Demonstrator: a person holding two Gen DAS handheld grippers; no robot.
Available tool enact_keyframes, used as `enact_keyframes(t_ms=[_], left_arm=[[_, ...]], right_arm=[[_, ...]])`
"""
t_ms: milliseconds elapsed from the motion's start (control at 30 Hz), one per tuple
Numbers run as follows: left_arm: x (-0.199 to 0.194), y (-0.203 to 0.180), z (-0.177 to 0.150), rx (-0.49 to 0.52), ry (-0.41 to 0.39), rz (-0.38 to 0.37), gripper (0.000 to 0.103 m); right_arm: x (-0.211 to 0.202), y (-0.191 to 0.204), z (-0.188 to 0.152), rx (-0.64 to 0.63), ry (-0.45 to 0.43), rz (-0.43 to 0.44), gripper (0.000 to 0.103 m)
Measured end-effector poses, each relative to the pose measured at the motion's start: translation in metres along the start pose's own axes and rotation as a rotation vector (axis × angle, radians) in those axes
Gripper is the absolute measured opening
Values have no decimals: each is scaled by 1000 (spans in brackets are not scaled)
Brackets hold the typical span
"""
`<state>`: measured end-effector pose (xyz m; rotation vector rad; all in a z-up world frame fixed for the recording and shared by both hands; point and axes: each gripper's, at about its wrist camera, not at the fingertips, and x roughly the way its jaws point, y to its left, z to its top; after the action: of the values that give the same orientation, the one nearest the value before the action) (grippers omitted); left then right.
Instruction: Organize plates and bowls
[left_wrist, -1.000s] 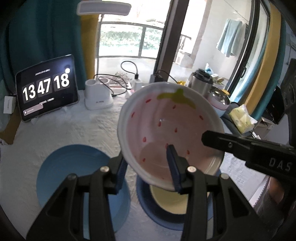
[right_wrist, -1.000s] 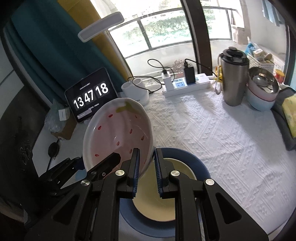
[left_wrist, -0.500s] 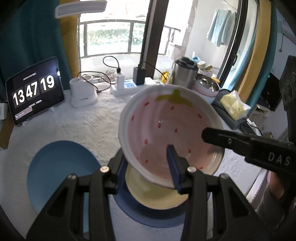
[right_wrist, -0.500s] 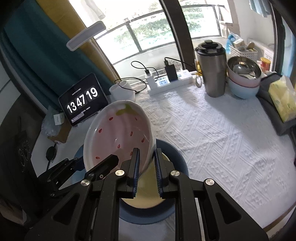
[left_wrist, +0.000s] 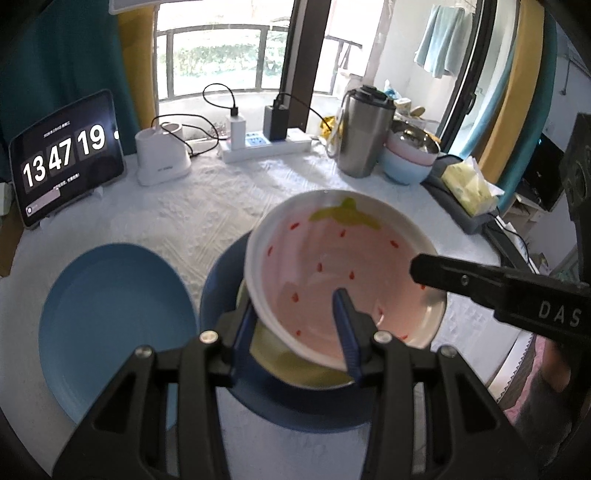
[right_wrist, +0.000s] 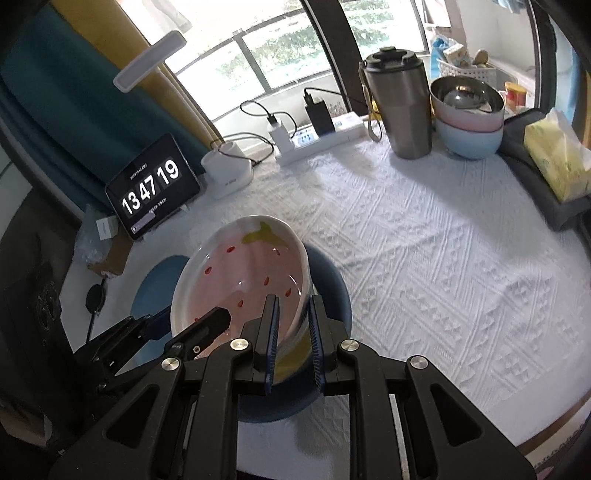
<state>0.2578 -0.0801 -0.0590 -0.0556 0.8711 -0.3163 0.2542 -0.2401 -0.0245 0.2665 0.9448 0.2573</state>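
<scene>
Both grippers pinch a pink strawberry bowl (left_wrist: 343, 269) (red-flecked, green-topped).

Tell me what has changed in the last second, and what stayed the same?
The strawberry plate has come down and levelled out over the yellow plate on the dark blue plate. Both the left gripper and the right gripper stay clamped on its rim. The light blue plate has not moved. The tablet clock went from 18 to 19.

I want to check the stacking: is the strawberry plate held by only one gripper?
No, the left gripper and the right gripper each clamp the rim of the strawberry plate over the dark blue plate.
</scene>
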Motion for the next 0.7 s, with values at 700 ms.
enact_keyframes(t_ms=[700], left_arm=[[1, 6, -14, 28, 16, 38, 44]], right_arm=[[9, 4, -14, 25, 35, 3, 20]])
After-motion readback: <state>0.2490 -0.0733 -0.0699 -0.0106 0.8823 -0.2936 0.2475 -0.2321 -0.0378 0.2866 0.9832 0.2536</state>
